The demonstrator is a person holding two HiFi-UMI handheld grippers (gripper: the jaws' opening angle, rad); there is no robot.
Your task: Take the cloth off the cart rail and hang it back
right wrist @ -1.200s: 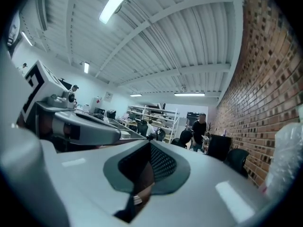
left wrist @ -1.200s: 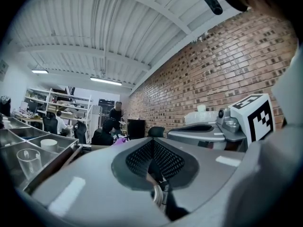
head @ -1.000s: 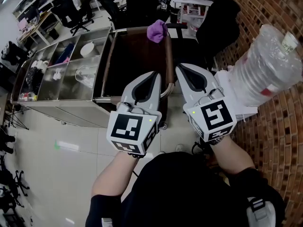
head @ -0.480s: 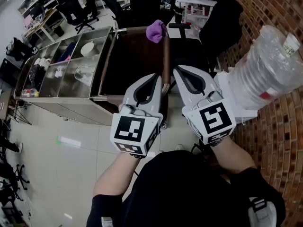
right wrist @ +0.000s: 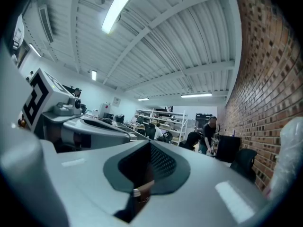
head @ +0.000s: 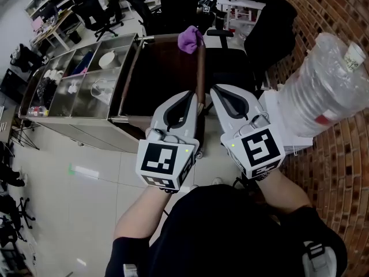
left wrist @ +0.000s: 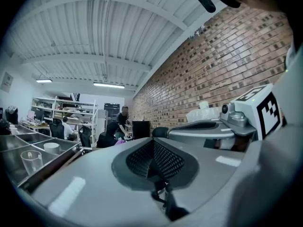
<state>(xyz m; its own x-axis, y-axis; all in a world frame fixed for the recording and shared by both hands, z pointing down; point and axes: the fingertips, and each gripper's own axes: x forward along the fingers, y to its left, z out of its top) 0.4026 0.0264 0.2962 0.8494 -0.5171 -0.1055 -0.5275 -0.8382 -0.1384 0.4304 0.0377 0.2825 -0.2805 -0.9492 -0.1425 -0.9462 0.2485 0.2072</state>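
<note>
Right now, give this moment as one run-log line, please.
purple cloth: hangs on cart rail, untouched | left gripper: shut, empty | right gripper: shut, empty

We are in an open lab or workshop office. A bare brick wall (head: pixel 340 166) fills the right of the head view. At upper left, desks (head: pixel 53 32) and black office chairs (head: pixel 95 13) stand on a pale tiled floor (head: pixel 69 212). The gripper views show a ribbed metal ceiling (right wrist: pixel 189 46), strip lights (right wrist: pixel 118 8) and white shelving (right wrist: pixel 163 117) mid-frame.
</note>
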